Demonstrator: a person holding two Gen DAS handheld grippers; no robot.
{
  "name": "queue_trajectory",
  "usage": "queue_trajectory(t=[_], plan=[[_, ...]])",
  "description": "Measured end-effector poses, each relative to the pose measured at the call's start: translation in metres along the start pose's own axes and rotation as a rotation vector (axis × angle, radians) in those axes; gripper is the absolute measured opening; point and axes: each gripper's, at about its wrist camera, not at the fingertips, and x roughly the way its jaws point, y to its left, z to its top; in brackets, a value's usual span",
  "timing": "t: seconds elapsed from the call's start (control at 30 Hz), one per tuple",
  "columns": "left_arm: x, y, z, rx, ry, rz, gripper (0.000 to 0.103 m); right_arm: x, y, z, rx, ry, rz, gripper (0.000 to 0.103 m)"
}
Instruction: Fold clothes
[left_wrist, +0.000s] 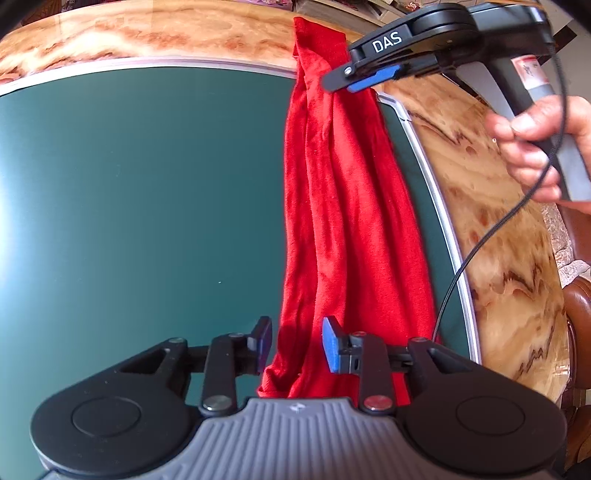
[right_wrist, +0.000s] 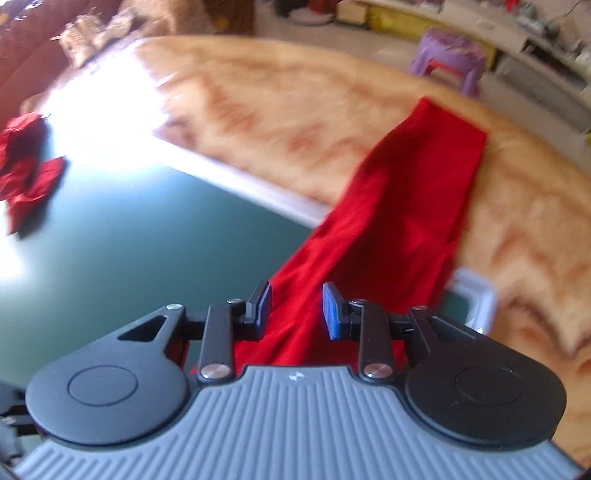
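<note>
Two fisheye views look out along two handheld grippers over a dark green mat that lies on a marbled tan counter.

In the left wrist view, a long red garment lies gathered in lengthwise folds. It runs from the near edge of the picture away over the right part of the mat, and its far end passes over the mat's pale border onto the counter. The left gripper sits low over the near end of the garment. Its blue-padded fingers stand apart, with red cloth showing in the gap; neither pad presses on it. Only this view shows the right gripper from the side. It reaches in from the upper right, its tip at the far part of the garment. From this angle its fingers look close together, but I cannot tell whether they pinch the cloth. A person's hand holds its grey handle, and a thin black cable hangs down from it.

The right wrist view is motion-blurred. Its fingers stand apart over the same red garment, which stretches away to the right onto the counter. Only this view shows a second piece of red clothing, crumpled on the mat at the far left. A purple stool stands beyond the counter.

In all: two grippers, two red garments, one hand in view.
</note>
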Motion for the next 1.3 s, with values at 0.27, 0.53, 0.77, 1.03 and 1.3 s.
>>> queue_trajectory(t=[0.27,0.53,0.77,1.03,1.3], plan=[[0.006,-0.002,0.003,0.011,0.012,-0.007,0.033,0.028,0.038,-0.035,-0.046,0.088,-0.028,0.034],[0.008,0.002,0.003,-0.005,0.018,-0.014,0.035,0.019,0.030,-0.042,-0.011,0.073,-0.052,0.007],[0.006,0.005,0.003,-0.011,0.015,-0.009,0.035,-0.005,0.031,-0.038,0.076,0.002,0.070,0.005],[0.006,0.001,0.009,0.000,0.012,-0.005,0.040,0.023,0.024,-0.037,0.139,0.076,0.102,0.018],[0.012,-0.007,0.016,0.031,0.005,0.003,0.040,-0.010,0.010,-0.051,0.119,-0.025,0.025,0.026]])
